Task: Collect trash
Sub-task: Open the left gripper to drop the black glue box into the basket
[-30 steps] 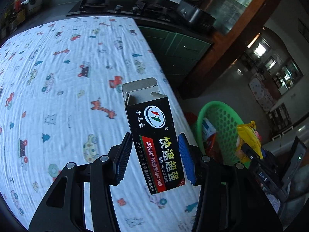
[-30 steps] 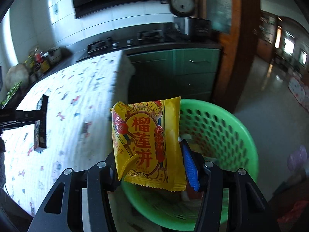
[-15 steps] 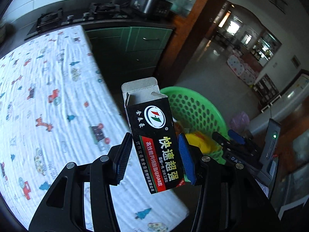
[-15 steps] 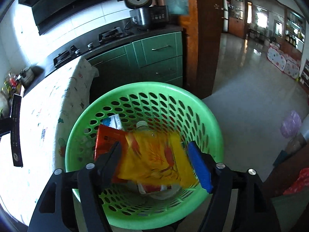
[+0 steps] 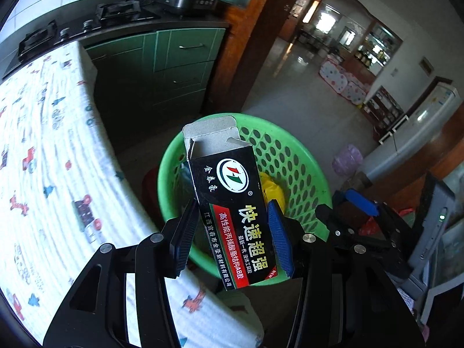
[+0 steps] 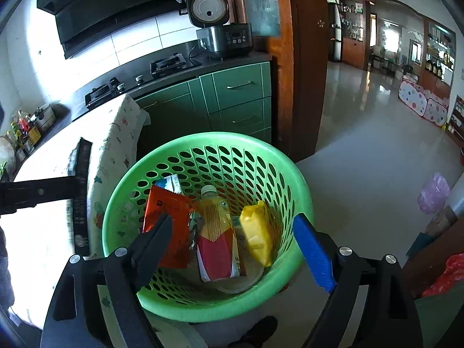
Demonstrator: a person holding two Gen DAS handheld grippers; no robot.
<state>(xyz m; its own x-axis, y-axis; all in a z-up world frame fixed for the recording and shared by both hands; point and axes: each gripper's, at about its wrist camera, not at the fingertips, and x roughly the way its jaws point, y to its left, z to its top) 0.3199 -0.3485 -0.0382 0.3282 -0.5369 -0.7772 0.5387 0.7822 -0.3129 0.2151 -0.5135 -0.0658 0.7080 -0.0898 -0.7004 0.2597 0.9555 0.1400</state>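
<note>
Left claw [image 5: 232, 240] clamps a black glue carton [image 5: 230, 206] by its lower half; carton upright, tilted a bit left, top flap open, cardboard inside showing. Carton hangs over the near-left rim of the green laundry-style basket [image 5: 301, 156], above the gap between basket and worktop [image 5: 43, 150].

Right claw [image 6: 235, 246] spread wide, nothing between its fingers, poised over the near rim of the basket [image 6: 203, 139]. In the left wrist view the same claw [image 5: 352, 203] sits just right of the basket.

Inside the basket, from its near side:
- red snack wrapper [image 6: 168, 217], left side, partly behind the black finger
- plastic bottle [image 6: 216, 232] with yellow-red label, centre, lying with cap pointing to the far wall
- yellow snack packet [image 6: 258, 232], right of the bottle, leaning on the basket wall; also visible past the carton [image 5: 271, 190]
- small white-blue pack [image 6: 172, 182] behind the red wrapper, against the far-left wall

Left of the basket: worktop under a white cloth printed with cartoon animals and vehicles [image 6: 116, 142], its edge just beside the basket.

Beyond the basket: green cabinets [image 6: 240, 92], black counter with a gas hob [image 6: 168, 63] and a rice cooker [image 6: 223, 37]. Right of the basket: tiled floor [image 6: 362, 145], pinkish plastic bag [image 6: 433, 192] lying on it well apart from the basket.
</note>
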